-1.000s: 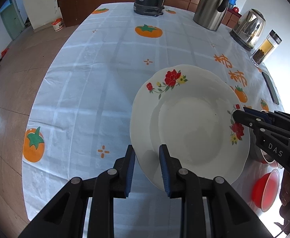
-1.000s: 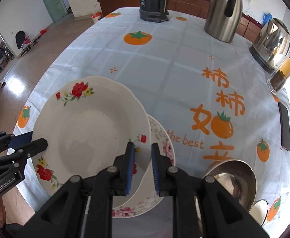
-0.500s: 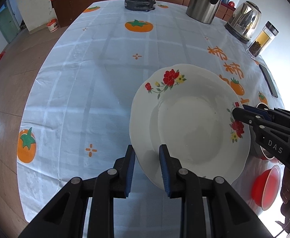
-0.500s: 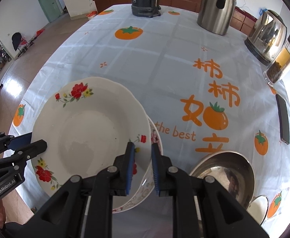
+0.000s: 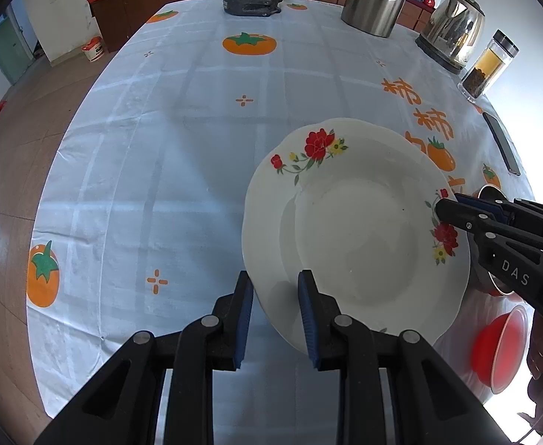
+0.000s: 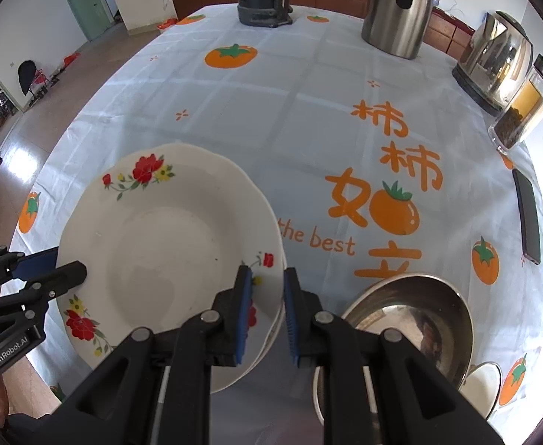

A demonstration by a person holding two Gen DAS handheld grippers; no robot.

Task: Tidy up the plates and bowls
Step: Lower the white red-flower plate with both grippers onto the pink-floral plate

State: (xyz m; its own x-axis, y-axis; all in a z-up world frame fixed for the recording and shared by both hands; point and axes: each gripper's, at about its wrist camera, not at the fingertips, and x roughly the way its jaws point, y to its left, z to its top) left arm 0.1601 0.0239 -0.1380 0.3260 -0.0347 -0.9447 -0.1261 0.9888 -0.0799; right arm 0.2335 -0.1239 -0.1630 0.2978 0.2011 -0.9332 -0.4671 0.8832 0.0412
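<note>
Gripping the near rim of the floral plate (image 5: 353,230), the left gripper (image 5: 275,311) has its jaws clamped on it; the right gripper (image 5: 453,209) pinches the far-right rim. A red bowl (image 5: 501,348) sits right of the jaws on the counter (image 5: 182,118).

From the right wrist, the right gripper (image 6: 265,307) jaws straddle the plate's (image 6: 167,244) rim, clamped; a steel bowl (image 6: 408,319) lies just right, the left gripper (image 6: 69,269) far left.
</note>
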